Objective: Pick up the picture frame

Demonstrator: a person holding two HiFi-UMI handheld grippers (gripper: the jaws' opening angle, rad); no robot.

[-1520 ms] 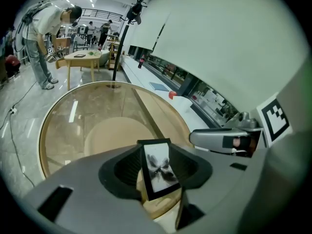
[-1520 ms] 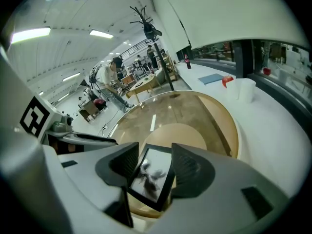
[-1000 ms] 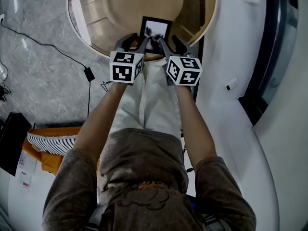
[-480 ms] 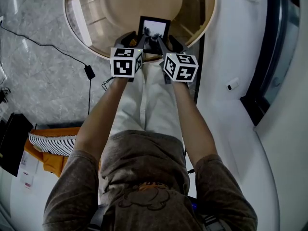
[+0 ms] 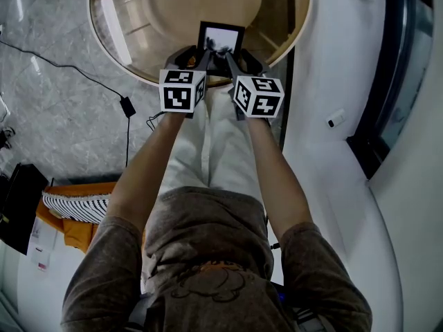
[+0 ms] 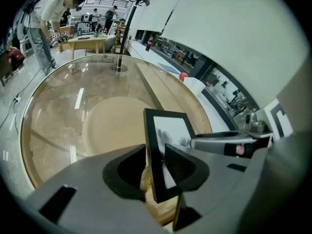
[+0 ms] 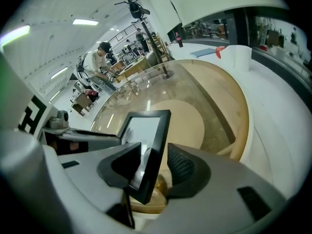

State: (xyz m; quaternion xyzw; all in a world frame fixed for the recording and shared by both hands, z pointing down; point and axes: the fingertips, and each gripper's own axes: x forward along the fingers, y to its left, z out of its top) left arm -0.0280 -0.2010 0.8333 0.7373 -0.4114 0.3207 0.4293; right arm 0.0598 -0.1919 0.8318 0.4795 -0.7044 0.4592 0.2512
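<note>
A black picture frame with a pale picture stands upright near the front rim of a round glass table. My left gripper straddles the frame's left side, my right gripper its right side. In the left gripper view the frame stands edge-on between the jaws of the left gripper. In the right gripper view the frame sits likewise in the right gripper. Both pairs of jaws have just been closing on the frame, and thin gaps still show beside it.
The table has a tan round base under the glass. A white curved counter runs along the right. A cable with a power adapter lies on the grey floor to the left. A person stands far behind the table.
Both grippers have edged a little further along the frame's sides, and their jaws stand narrower around it. The frame has not moved.
</note>
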